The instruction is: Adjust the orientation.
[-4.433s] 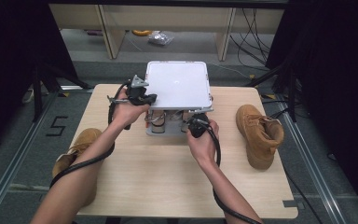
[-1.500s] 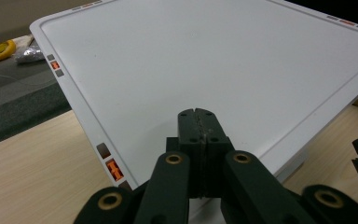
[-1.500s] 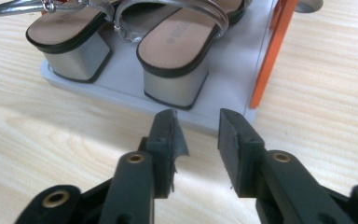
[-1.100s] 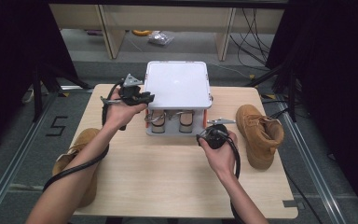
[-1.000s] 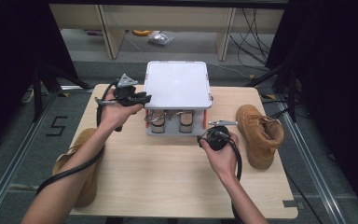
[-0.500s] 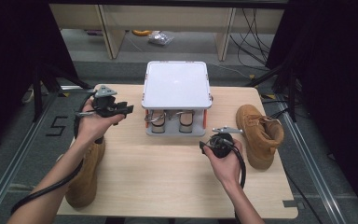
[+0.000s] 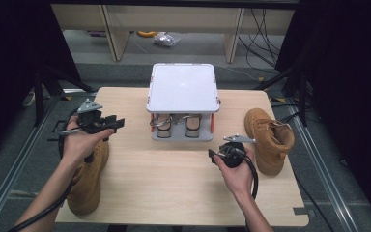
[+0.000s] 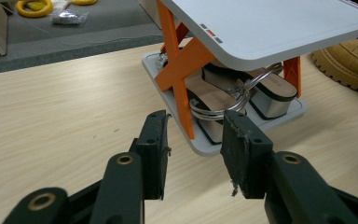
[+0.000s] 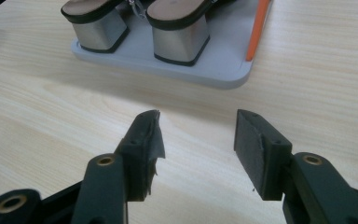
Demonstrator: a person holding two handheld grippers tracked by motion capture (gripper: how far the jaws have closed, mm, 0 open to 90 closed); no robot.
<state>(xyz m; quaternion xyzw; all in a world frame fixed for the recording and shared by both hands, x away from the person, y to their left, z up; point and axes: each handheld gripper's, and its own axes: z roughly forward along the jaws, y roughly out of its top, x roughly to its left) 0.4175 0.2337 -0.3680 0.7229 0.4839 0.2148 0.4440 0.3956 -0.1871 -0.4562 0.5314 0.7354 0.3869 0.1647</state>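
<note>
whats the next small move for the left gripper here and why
Probably lower the left gripper onto the boot under that hand. The sandals already sit in the rack, both boots lie on the table, and its jaws have just been opening with nothing between them.

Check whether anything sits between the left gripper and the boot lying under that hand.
Nothing visible does. The left gripper, jaws just opened and empty, hangs directly above the left boot, and between them is nothing but the person's own hand. The shoe rack stands off to the side.
</note>
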